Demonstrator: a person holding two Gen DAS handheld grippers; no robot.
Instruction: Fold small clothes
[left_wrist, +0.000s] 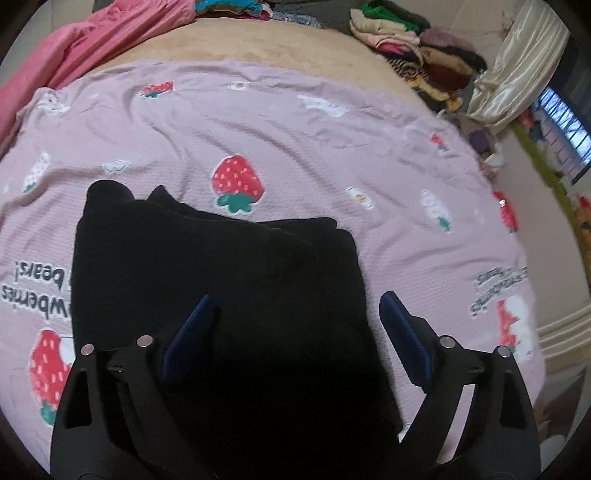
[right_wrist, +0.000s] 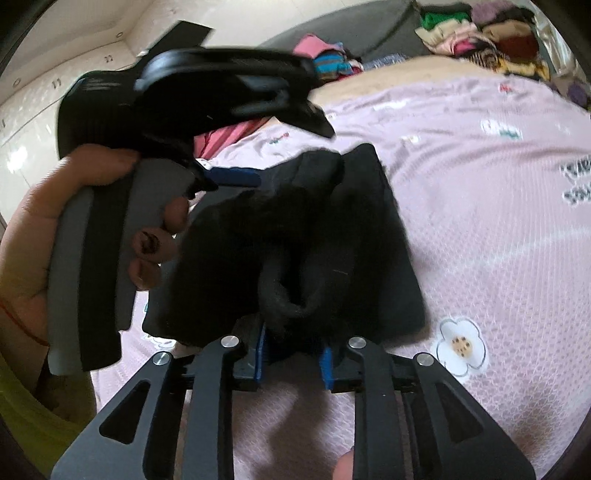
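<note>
A black garment (left_wrist: 207, 266), folded into a thick wad, lies on a pink strawberry-print blanket (left_wrist: 332, 155) spread over a bed. Its near end is lost under the left gripper (left_wrist: 295, 314), whose blue-padded jaws stand wide apart above the cloth, one over the garment, the other just past its right edge, gripping nothing. In the right wrist view the same dark cloth (right_wrist: 295, 240) bunches up in front of the right gripper (right_wrist: 293, 356); its fingertips are buried behind a rolled hem, the narrow jaws appear to be pinching that fold, though the contact itself is hidden. The left gripper (right_wrist: 236, 177), blurred, crosses the upper left of the garment and blocks the far side of the bed; a hand (right_wrist: 74, 206) wraps its grey handle. Beyond the blanket's far edge sit a heap of folded clothes (left_wrist: 413, 48), a pink cloth (left_wrist: 92, 40) to the left and a pale curtain (left_wrist: 517, 59), all cut off by the lens rim.
</note>
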